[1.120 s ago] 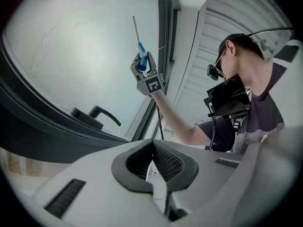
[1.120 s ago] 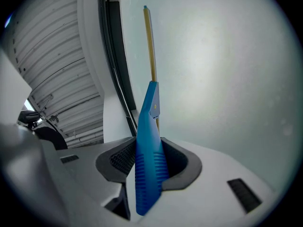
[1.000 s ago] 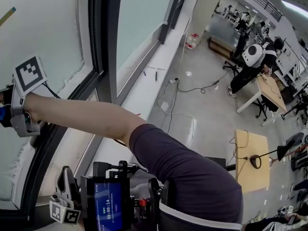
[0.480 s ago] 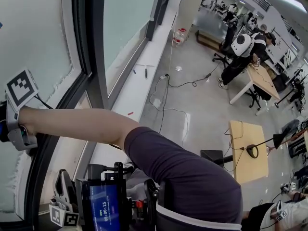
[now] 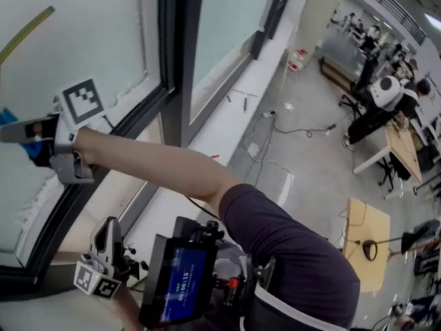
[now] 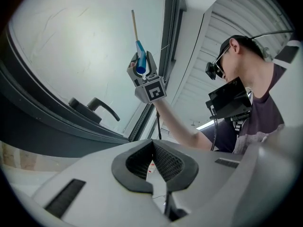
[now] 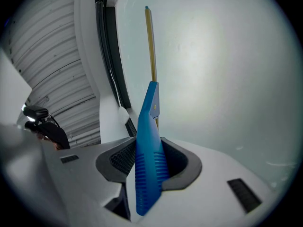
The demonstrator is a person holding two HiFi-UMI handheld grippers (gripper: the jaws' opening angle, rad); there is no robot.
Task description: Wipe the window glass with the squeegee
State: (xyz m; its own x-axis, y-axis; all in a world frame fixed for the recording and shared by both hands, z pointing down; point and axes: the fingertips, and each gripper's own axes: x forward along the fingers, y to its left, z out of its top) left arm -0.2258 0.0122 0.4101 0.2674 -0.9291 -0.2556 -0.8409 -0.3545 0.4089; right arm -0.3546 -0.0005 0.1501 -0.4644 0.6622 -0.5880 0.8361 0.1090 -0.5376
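The squeegee has a blue ribbed handle (image 7: 149,150) and a long yellow-edged blade (image 7: 150,46) that lies against the pale window glass (image 7: 222,70). My right gripper (image 7: 149,162) is shut on the handle, with the arm reaching across to the left pane. In the head view that gripper (image 5: 34,133) is at the left edge, and the blade (image 5: 24,33) slants above it. The left gripper view shows the squeegee (image 6: 137,46) raised high on the glass. My left gripper (image 6: 152,148) is shut with nothing in it, and it is held low by the sill (image 5: 103,254).
A dark window frame (image 5: 172,54) splits the panes, and a black window handle (image 6: 94,109) sits low on it. A white sill (image 5: 227,116) runs below. A screen (image 5: 182,278) hangs at the chest. Cables (image 5: 269,143), a wooden table (image 5: 365,243) and people (image 5: 382,98) are at the right.
In the head view my right gripper with the squeegee now sits higher and further right than half a second ago. The left gripper stays low by the sill.
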